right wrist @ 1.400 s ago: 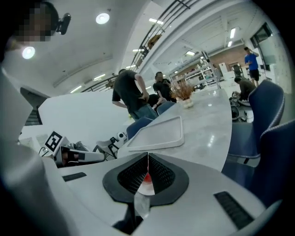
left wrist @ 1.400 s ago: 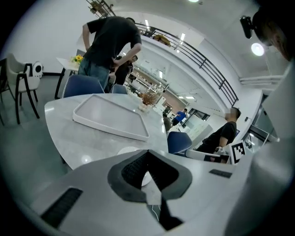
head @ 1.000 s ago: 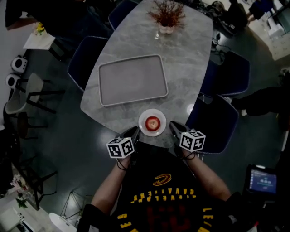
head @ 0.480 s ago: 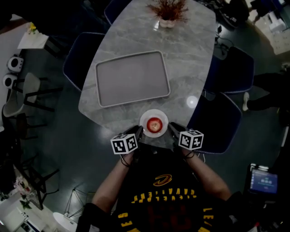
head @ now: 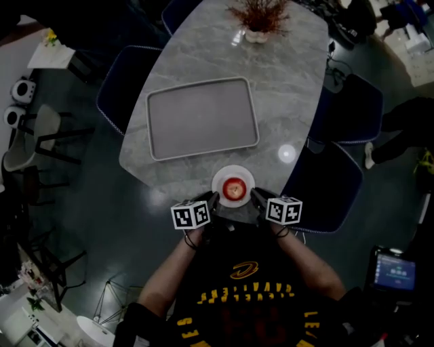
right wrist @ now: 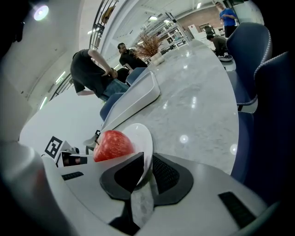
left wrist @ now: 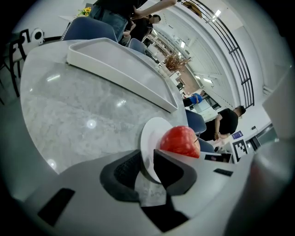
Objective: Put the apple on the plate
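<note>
Apple (head: 233, 189), red with its stem up, sits in the middle of a small white plate (head: 233, 172). It is already on the plate, just ahead of both sets of jaws and between the two grippers. The plate rests on the near end of a grey marbled table (head: 291, 81).

The left gripper (head: 213, 202) meets the plate at its left edge. The rim stands in the gap between its jaws, with one jaw on the apple's side of the rim and the other on the outer side. These jaws have just been opening. They now stand spread with the rim loose between them rather than pinched.

The right gripper (head: 255, 198) mirrors this at the plate's right edge. Its jaws are also slightly apart, the rim stands in the gap, and the apple is just past the inner jaw. Neither set of jaws touches the apple.

Farther ahead of the jaws, well apart from the plate, a grey rectangular tray (head: 202, 116) lies on the table. Beyond the tray, at the table's far end, stands a vase of reddish dried twigs (head: 256, 17). A dark blue chair (head: 122, 88) stands out to the side of the left jaws, and another (head: 332, 190) is close beside the right jaws.
</note>
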A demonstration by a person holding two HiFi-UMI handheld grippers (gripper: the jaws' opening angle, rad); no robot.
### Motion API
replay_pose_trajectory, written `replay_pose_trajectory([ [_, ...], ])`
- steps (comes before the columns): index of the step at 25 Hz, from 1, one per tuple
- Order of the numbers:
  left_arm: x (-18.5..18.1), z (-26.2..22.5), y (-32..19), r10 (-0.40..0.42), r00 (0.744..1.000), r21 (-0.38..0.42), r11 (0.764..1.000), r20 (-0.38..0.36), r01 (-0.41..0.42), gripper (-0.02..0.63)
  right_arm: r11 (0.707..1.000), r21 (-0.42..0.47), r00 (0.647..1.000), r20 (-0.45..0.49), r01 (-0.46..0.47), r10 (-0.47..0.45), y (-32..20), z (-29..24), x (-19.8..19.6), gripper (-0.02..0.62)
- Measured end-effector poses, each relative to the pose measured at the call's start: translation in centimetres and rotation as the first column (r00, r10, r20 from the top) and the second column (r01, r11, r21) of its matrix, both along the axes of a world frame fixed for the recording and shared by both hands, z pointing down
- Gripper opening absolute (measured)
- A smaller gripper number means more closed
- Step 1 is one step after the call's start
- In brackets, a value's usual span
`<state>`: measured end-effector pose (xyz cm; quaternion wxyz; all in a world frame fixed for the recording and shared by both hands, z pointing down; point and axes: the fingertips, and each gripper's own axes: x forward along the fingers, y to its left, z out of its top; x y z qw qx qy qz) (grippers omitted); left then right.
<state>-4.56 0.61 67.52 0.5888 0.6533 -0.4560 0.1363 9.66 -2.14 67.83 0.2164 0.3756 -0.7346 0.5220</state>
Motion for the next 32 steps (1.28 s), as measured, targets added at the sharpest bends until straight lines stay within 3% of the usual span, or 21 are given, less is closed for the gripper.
replay_pose_trajectory([
  [8,0.4,0.6,-0.1,0.01,0.999,-0.018,1.0,-0.033,-0.011,0.08,0.999,-0.041,0.999,0.021,-0.028,0.029,-0.1,0.5,0.1,0.06],
  [19,-0.6,0.3,0.0,0.034,0.996,-0.014,0.999,-0.079,-0.035,0.052,0.986,-0.101,0.987,0.083,-0.131,0.14,0.9,0.1,-0.3,0.044],
  [27,-1.2,-1.3,-0.9,0.091,0.991,0.025,0.996,-0.096,-0.089,0.051,0.981,-0.065,0.976,0.105,-0.183,0.189,0.2,-1.4,-0.8,0.041],
  [32,-1.6,-3.4,-1.3,0.079,0.99,0.057,0.996,-0.118,-0.072,0.051,0.979,-0.025,0.967,0.149,-0.203,0.204,-0.7,-3.9,-1.3,0.038],
])
